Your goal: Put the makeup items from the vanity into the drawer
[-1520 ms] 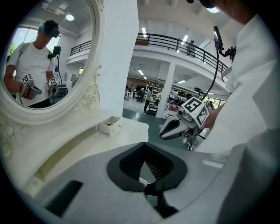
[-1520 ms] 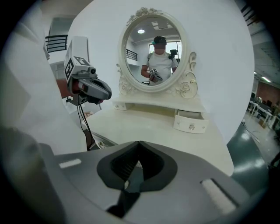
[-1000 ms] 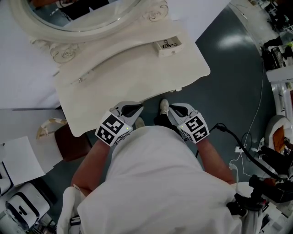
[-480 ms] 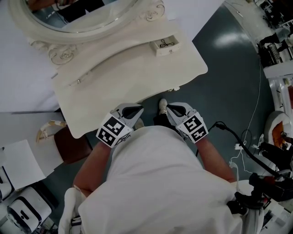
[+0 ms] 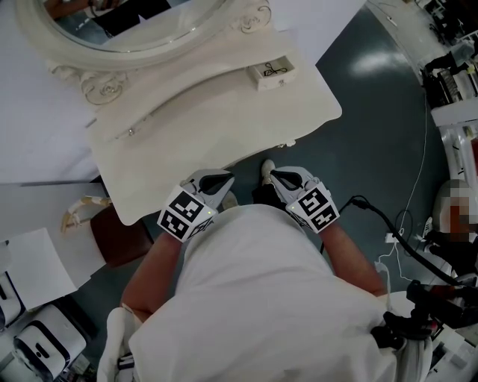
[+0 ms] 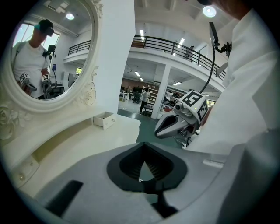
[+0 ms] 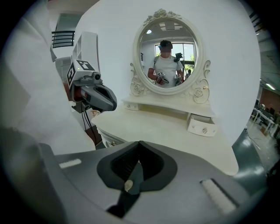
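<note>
- Two handheld grippers sit drawn in close against the person's white shirt (image 5: pixel 254 298), on the near side of a cream vanity (image 5: pixel 224 127).
- Left gripper (image 5: pixel 226 177) has its jaws pressed together with nothing between them; its marker cube faces up and its nose points toward the vanity's front edge.
- Right gripper (image 5: pixel 275 176) likewise shows its jaws closed tip to tip and empty, level with its partner, a narrow gap between the two noses.
- One small drawer (image 5: pixel 273 84) stands pulled open on the vanity top, at the back right, just beside the carved frame of the oval mirror (image 5: pixel 246 19).
- A thin dark item (image 5: pixel 275 71) lies inside that drawer; it is too small to tell what it is.
- Both grippers are well apart from the drawer, across the width of the tabletop.
- The mirror, seen from the right gripper view, reflects the person holding both grippers at chest height.
- A dark brown stool (image 5: pixel 119 235) sits under the vanity's left corner, on the grey-green floor (image 5: pixel 373 134).
- A black cable (image 5: pixel 381 224) trails across the floor to the person's right.
- One light shoe (image 5: pixel 267 170) shows between the gripper noses, at the vanity's foot.
</note>
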A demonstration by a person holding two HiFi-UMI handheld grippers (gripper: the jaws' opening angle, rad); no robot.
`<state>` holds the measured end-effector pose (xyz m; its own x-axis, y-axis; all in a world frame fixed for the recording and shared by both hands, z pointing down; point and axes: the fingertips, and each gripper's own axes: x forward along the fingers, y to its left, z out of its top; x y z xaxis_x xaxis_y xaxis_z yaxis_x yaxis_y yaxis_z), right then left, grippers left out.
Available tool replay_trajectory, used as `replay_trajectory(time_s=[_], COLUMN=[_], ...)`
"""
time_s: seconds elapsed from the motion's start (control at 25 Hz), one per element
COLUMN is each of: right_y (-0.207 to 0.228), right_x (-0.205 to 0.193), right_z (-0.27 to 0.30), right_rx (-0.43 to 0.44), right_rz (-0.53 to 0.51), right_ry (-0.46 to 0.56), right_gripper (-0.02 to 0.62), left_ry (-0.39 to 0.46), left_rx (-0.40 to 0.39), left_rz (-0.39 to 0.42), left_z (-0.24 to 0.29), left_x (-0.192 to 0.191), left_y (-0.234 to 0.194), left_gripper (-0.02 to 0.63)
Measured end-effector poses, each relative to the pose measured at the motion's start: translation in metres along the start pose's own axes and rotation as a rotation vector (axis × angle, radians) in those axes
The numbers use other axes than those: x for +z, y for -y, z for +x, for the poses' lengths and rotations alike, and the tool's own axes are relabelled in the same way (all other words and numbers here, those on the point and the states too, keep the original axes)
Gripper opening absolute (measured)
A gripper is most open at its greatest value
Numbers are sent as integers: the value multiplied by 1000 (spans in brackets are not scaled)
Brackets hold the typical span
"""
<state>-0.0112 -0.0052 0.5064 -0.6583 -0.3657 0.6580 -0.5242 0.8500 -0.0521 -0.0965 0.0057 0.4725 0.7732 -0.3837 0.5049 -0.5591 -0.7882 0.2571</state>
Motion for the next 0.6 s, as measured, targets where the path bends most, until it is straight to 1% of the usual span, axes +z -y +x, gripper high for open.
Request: replay_trajectory(time_s=[0.36,0.6], right_y=[-5,-6], right_x=[5,6], right_z=[8,9], right_rx=[15,12], right_rz=[-9,-6], right_ry=[-4,-3], right_gripper=[0,0], left_ry=[-9,-15], left_rx=[8,-1], left_rz=[-11,-9], left_z=[-6,-7], left_x=[-5,-7], left_y=[-4,-6], left_gripper=[2,2])
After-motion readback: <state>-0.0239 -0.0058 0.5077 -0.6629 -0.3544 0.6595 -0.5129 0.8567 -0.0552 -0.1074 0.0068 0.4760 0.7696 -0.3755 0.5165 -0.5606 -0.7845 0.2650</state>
